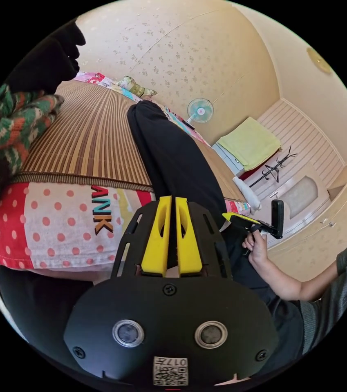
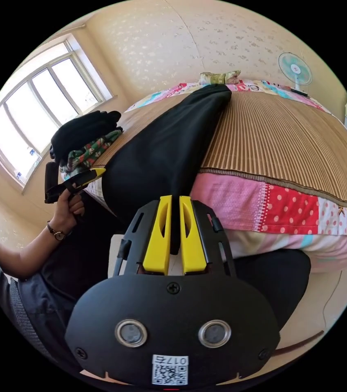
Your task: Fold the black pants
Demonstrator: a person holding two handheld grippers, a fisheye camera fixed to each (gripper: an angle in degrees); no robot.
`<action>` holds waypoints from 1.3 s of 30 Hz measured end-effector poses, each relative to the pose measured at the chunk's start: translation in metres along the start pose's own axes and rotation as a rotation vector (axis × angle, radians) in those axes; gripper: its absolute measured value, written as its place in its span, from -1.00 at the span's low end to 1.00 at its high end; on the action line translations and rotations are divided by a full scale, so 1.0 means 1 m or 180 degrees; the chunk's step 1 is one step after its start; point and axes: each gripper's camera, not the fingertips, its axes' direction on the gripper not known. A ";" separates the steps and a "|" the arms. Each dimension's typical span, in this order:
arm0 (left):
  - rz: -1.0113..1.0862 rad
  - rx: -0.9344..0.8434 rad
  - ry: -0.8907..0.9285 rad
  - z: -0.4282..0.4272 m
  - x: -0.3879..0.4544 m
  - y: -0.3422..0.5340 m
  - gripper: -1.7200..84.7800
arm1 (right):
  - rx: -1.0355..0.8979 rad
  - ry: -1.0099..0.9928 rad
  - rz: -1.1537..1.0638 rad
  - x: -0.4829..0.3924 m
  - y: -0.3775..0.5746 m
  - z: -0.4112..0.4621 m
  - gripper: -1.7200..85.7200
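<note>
Both claws are clamped on the black pants (image 1: 173,159): the left gripper (image 1: 172,204) pinches one corner of the matte cloth between its yellow jaws, and the right gripper (image 2: 172,204) does likewise at the other. Smooth and dark, the pants stretch up across the ribbed bamboo mat (image 2: 279,134) and hang over the bed's quilted patchwork edge (image 2: 287,212). A pile of knitted and black clothes (image 2: 85,141) sits at the mat's window-side rim, well apart from the pants. Open mat lies on both sides.
</note>
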 end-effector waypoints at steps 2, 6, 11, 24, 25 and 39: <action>-0.0091 0.0118 0.0099 -0.009 0.004 0.003 -0.92 | 0.0072 -0.0093 0.0055 0.006 0.000 -0.004 -0.86; -0.0101 0.0495 0.0132 -0.040 0.016 0.010 -0.85 | 0.0467 -0.0129 0.0202 0.017 0.006 -0.024 -0.79; -0.0288 0.0118 0.0015 -0.032 0.027 -0.003 -0.73 | 0.0407 -0.0397 0.0421 0.038 0.003 -0.020 -0.74; -0.0013 -0.0452 -0.0101 -0.048 0.100 -0.046 -0.71 | 0.0297 -0.0509 0.0405 0.042 -0.011 -0.008 -0.69; 0.0034 -0.0553 -0.0073 -0.049 0.105 -0.051 -0.72 | 0.0283 -0.0477 0.0379 0.040 -0.013 -0.006 -0.69; 0.0180 -0.1376 0.0676 -0.077 0.108 -0.096 -0.69 | 0.0265 -0.0352 0.0319 0.030 -0.024 0.006 -0.69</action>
